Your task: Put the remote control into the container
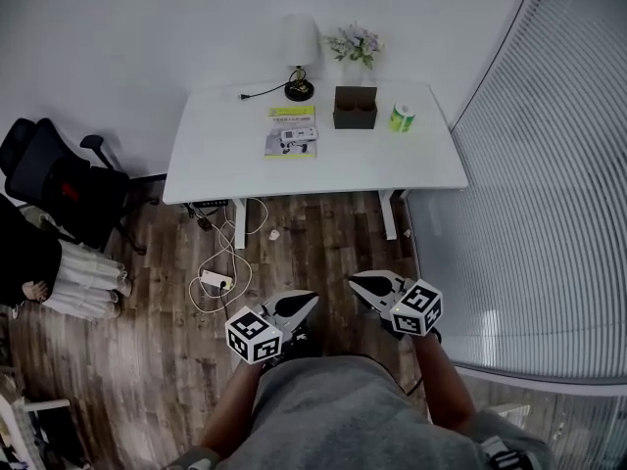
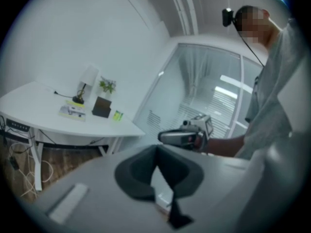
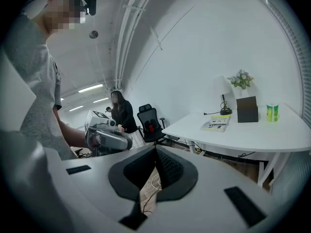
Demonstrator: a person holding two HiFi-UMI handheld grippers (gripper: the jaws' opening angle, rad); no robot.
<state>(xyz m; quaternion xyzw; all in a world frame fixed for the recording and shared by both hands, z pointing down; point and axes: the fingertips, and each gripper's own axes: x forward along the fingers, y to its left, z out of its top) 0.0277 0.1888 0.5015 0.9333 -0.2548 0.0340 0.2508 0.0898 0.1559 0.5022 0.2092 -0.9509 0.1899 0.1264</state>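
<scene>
Your left gripper [image 2: 156, 148] is closed, its dark pads meeting at the tips with nothing between them. Your right gripper [image 3: 155, 149] is closed and empty in the same way. You hold both low in front of your body, above the wood-plank floor [image 1: 147, 351], side by side and near each other, with their tips angled inward. The pale grey remote control [image 1: 297, 137] lies well ahead of both grippers, touched by neither. It rests on a yellow-green booklet [image 1: 292, 116] on the white surface [image 1: 392, 164]. The dark brown box-shaped container [image 1: 355, 107] stands upright just to the right of that booklet, also well ahead, with two round openings in its top. Further right of it sits a small green cylinder [image 1: 402, 117]. Beyond these, by the wall, are a white-shaded lamp [image 1: 300, 47] and a bunch of flowers [image 1: 355, 45]. Off to the left of your left gripper, a black office chair [image 1: 49, 174] stands on the floor.
</scene>
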